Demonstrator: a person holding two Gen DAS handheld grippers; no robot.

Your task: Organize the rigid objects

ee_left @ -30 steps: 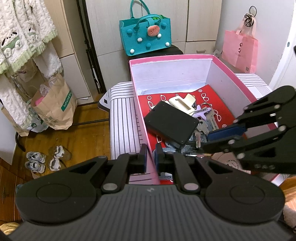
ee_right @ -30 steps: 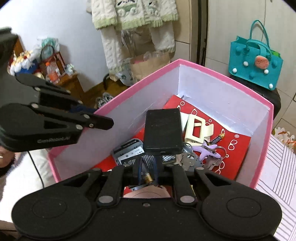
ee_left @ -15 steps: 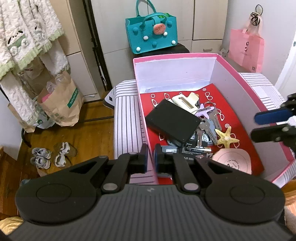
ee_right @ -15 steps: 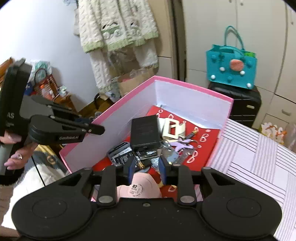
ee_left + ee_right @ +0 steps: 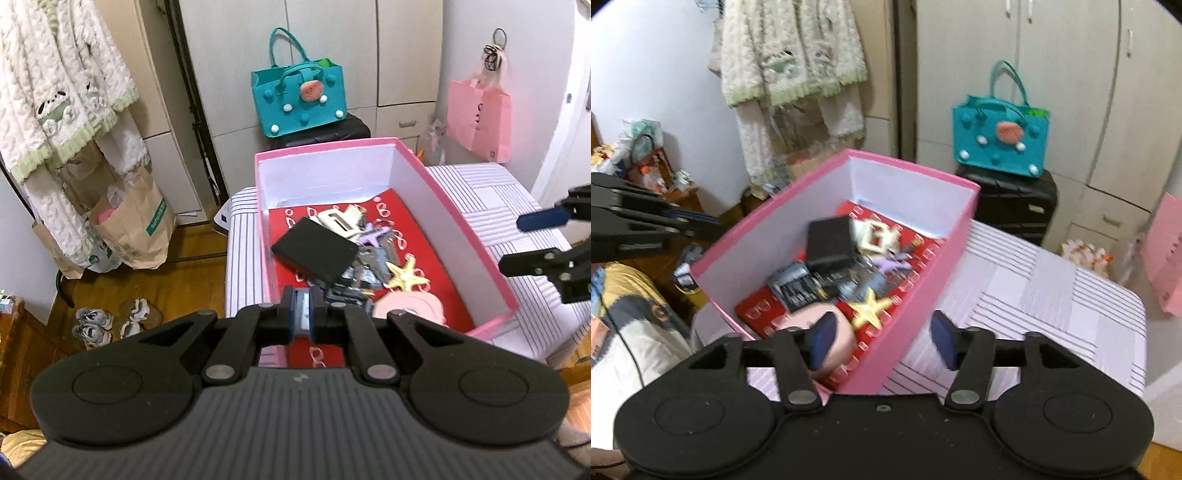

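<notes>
Straddling pink box point(image 5: 923, 295) rim: right gripper point(image 5: 882, 341).

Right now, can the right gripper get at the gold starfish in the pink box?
Probably yes. The right gripper is open, straddling the pink box's near wall, and the starfish lies uncovered just inside on the red lining. It would have to lift over that wall first.
</notes>
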